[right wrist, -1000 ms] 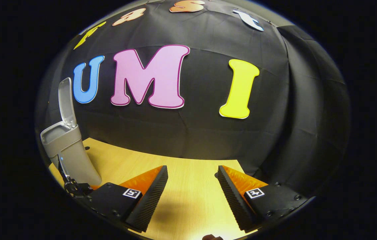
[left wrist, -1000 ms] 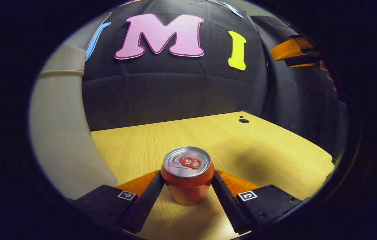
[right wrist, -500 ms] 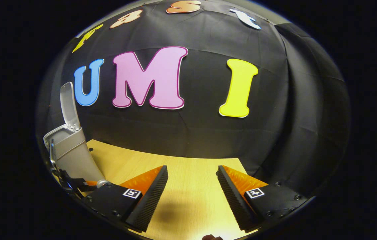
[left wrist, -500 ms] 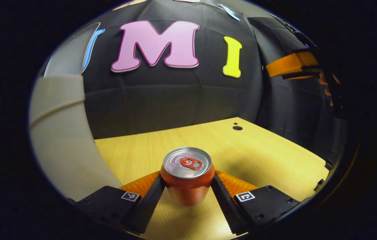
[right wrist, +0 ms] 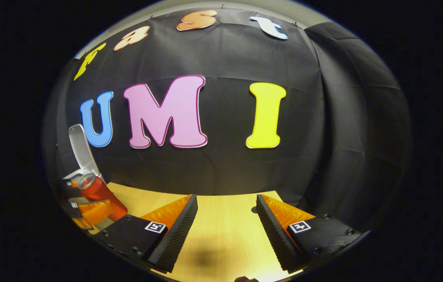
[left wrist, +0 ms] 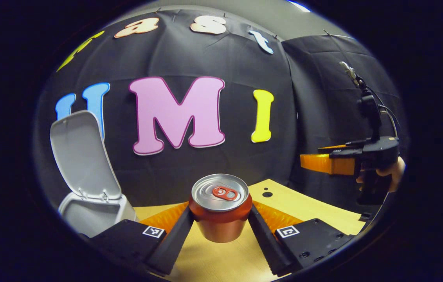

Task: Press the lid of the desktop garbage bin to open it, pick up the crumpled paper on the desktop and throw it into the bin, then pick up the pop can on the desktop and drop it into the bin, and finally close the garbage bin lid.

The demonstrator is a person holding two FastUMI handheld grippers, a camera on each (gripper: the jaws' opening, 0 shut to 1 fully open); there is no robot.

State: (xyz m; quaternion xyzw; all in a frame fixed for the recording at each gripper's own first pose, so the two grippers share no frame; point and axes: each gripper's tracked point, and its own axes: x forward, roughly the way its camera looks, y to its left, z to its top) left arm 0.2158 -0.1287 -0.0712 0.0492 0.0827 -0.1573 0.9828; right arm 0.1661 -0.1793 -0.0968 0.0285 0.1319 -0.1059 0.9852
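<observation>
My left gripper (left wrist: pixel 220 217) is shut on a red pop can (left wrist: pixel 220 209) and holds it upright, lifted off the wooden desktop (left wrist: pixel 307 207). The grey garbage bin (left wrist: pixel 84 209) stands at the lower left of the left gripper view, its lid (left wrist: pixel 80 154) raised; the can hangs to the right of its opening. In the right gripper view the can (right wrist: pixel 98 192) and the left gripper (right wrist: pixel 88 209) show at the far left, in front of the bin's lid (right wrist: pixel 81 150). My right gripper (right wrist: pixel 226 211) stands open above the desktop (right wrist: pixel 221 235), with nothing between its fingers.
The right gripper (left wrist: pixel 323 162), held by a hand (left wrist: pixel 391 172), hovers at the right of the left gripper view. A small dark hole (left wrist: pixel 267 194) marks the desktop near its far edge. The black cloth wall closes the back and right side.
My left gripper has lifted the can off the desktop and risen; the bin's open top and raised lid have come into its view. The right gripper has stayed open, nearly still.
</observation>
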